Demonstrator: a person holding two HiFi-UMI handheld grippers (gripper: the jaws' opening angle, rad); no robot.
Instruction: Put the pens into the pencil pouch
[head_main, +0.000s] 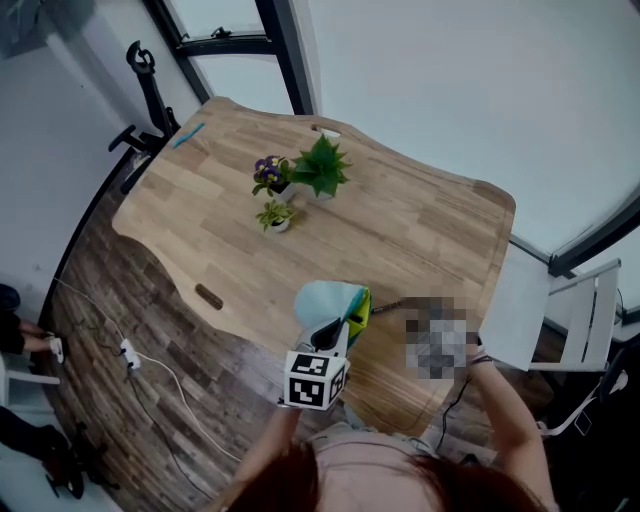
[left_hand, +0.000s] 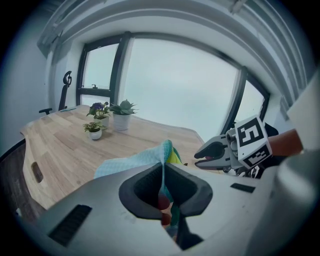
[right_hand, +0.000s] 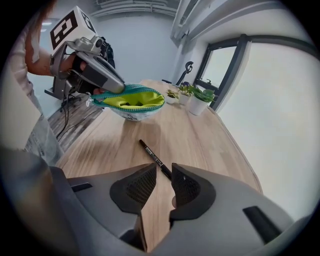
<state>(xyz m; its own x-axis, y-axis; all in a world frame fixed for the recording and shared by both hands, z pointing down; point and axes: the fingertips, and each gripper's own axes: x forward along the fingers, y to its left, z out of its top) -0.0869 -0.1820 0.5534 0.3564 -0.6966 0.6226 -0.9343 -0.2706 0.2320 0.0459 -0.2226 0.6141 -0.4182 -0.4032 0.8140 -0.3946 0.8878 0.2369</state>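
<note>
A teal pencil pouch (head_main: 333, 300) with a yellow-green lining hangs over the near edge of the wooden table (head_main: 400, 220). My left gripper (head_main: 335, 332) is shut on its rim. In the left gripper view the fabric of the pouch (left_hand: 135, 161) is pinched between the jaws of the left gripper (left_hand: 163, 175). In the right gripper view the pouch (right_hand: 134, 101) gapes open. A black pen (right_hand: 151, 155) lies on the table below it. My right gripper (right_hand: 162, 172) is open just above the pen's near end, and its pads do not press on the pen. The right gripper (left_hand: 216, 156) also shows in the left gripper view.
Three small potted plants (head_main: 305, 180) stand at the middle of the table. A white chair (head_main: 570, 310) is at the table's right side. Cables and a power strip (head_main: 128, 354) lie on the floor at the left. A person's sleeve (right_hand: 42, 135) is close beside the right gripper.
</note>
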